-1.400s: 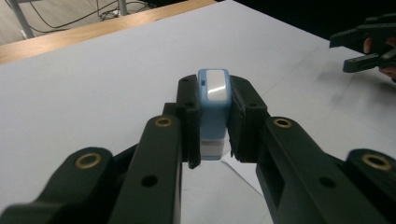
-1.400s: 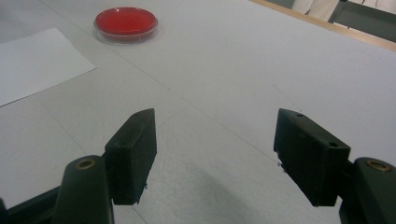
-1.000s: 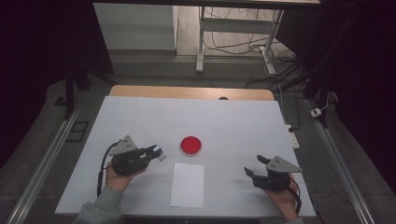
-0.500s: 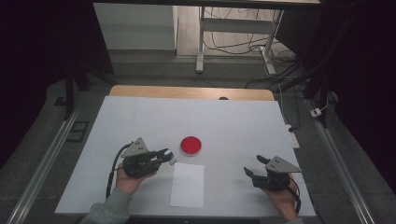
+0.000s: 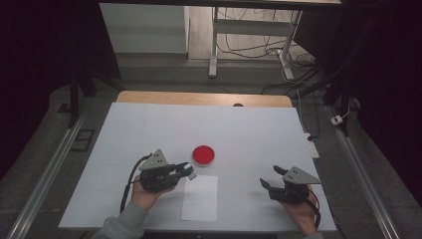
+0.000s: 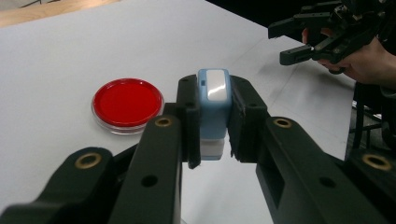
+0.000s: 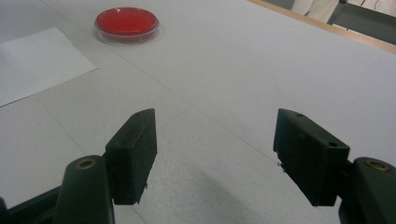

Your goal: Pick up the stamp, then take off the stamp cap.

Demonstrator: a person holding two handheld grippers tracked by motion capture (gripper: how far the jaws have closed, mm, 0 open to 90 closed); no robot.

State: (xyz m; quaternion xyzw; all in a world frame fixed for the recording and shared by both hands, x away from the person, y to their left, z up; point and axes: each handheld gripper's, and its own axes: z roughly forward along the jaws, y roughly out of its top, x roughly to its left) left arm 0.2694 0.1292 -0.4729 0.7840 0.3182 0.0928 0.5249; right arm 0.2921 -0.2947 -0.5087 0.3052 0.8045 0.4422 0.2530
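Observation:
My left gripper [image 5: 186, 171] is shut on a small blue-and-white stamp-like block [image 5: 189, 170], held upright between the jaws [image 6: 214, 88]. It hovers just left of the top edge of a white paper sheet [image 5: 200, 199]. A round red dish [image 5: 203, 155] lies just beyond the block, to its left in the left gripper view [image 6: 127, 102]. My right gripper [image 5: 270, 177] rests at the table's front right, open with nothing between its jaws [image 7: 219, 154]. The red dish [image 7: 126, 22] and the paper [image 7: 32, 63] lie far off to its left.
Everything sits on a white table top [image 5: 259, 129] with a wooden strip [image 5: 199, 98] along its far edge. Metal rails [image 5: 45, 174] run along both sides. A desk frame with cables [image 5: 249, 45] stands on the floor behind the table.
My left gripper has carried the block to the right, from left of the dish to the paper's top left corner. The right gripper has stayed put.

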